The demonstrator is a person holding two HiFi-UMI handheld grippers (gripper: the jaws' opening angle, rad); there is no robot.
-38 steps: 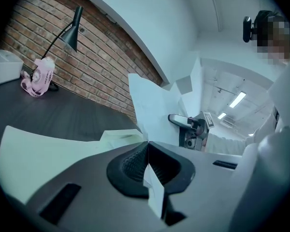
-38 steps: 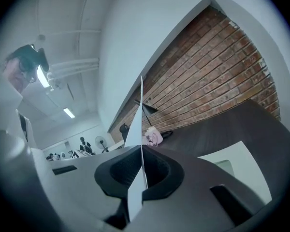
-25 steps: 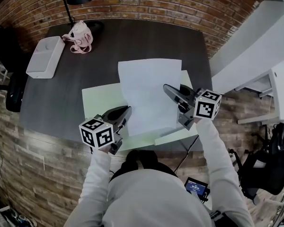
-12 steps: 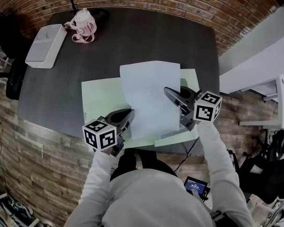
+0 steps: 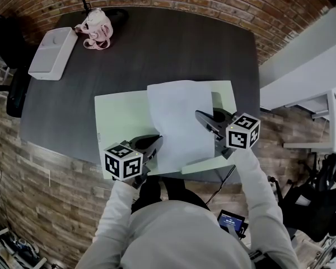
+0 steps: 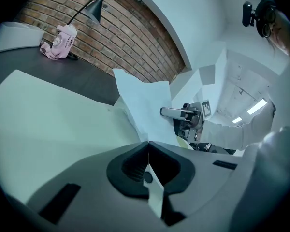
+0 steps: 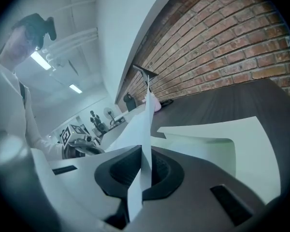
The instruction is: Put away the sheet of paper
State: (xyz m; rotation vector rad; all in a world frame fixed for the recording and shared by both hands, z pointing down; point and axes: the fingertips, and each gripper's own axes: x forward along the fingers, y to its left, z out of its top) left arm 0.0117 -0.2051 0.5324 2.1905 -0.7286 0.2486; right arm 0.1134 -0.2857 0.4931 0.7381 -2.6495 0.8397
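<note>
Tongs in both hands are closed flat on the sheet of paper (image 5: pixel 179 122), one at each side. In the left gripper view the left tongs (image 6: pixel 148 144) have their jaws pressed together, with a thin strip of the sheet's edge caught between them. In the right gripper view the right tongs (image 7: pixel 145 151) pinch the opposite edge the same way, and the paper (image 7: pixel 146 124) rises on edge out of the jaws. From the head view the left tongs (image 5: pixel 155 143) grip the sheet's lower left side and the right tongs (image 5: pixel 200 115) its right side.

The sheet hangs between them, slightly bowed, over a pale green folder (image 5: pixel 120 116) that lies open on the dark worktop (image 5: pixel 173 43). The sheet covers the folder's right half. A flap of the folder (image 5: pixel 207 164) shows below the right tongs, at the worktop's near edge.

Well apart, at the far left corner, lie a white box (image 5: pixel 50 52) and a pink pouch (image 5: pixel 96 28), the pouch beside a black lamp base (image 5: pixel 116 15). None of them lies near the folder. A brick wall (image 5: pixel 213 4) runs behind the worktop, and a black chair (image 5: pixel 8 49) stands at its left end.
</note>
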